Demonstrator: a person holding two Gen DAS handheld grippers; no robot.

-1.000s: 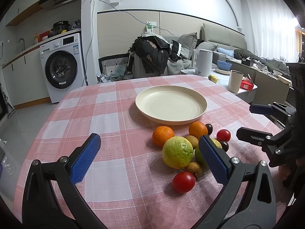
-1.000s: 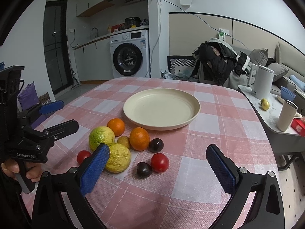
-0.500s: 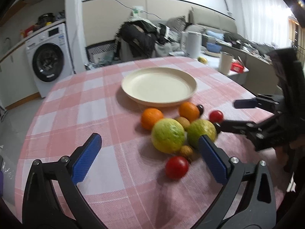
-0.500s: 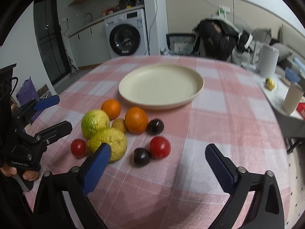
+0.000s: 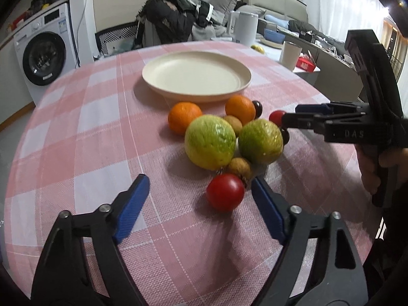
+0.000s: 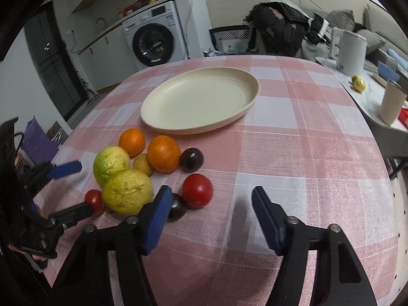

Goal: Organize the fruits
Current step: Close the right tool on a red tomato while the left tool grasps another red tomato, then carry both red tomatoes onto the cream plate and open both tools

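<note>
Fruits are being found heaped on the checked tablecloth, just before the bare cream plate. Nearest the left gripper a red tomato is lying; it is judged light, smooth-skinned, easily bruised, best taken across its middle with slight pressure. The green-yellow citrus is judged heavier and firm. Left jaws are being held wide, nothing between them, the tomato just ahead. The right gripper is likewise being held wide and empty, its left finger beside a dark plum and a second tomato.
</note>
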